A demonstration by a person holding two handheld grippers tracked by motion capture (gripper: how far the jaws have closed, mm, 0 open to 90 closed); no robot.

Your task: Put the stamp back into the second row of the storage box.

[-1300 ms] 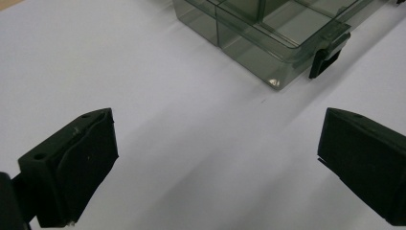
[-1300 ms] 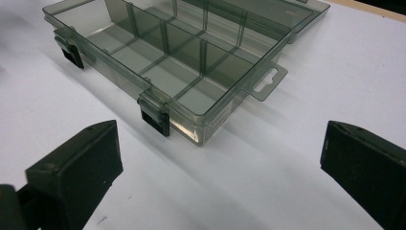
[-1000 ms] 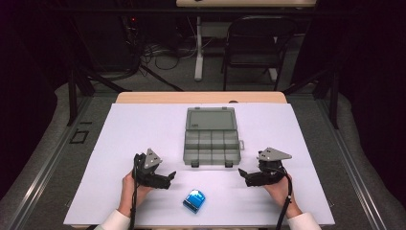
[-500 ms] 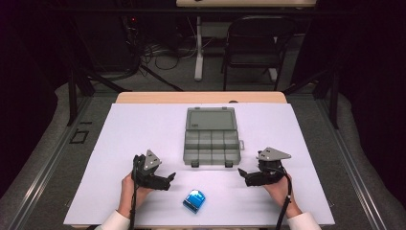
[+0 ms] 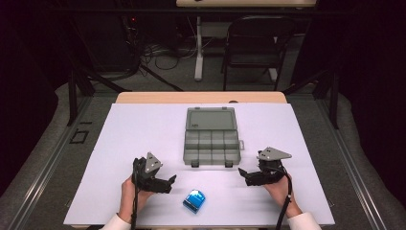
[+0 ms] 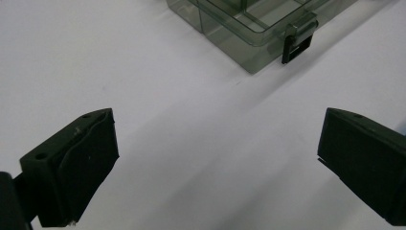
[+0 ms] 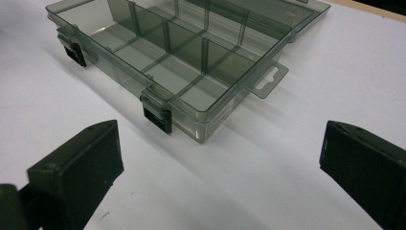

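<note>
White sleeves (image 5: 301,221); black grippers (image 5: 249,176) with grey plates (image 5: 274,154).

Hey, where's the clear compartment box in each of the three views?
High view: the box lies open at the table's centre, lid folded away from the person, beyond both grippers.
Left gripper view: its corner is at the top, right of centre.
Right gripper view: the box spreads across the upper half, compartments empty.
Shared landmark: the black latch on its near wall.

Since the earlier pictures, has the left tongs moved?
No. In the high view the left tongs sits at the same spot beside the blue packet, below the organizer box.
</note>
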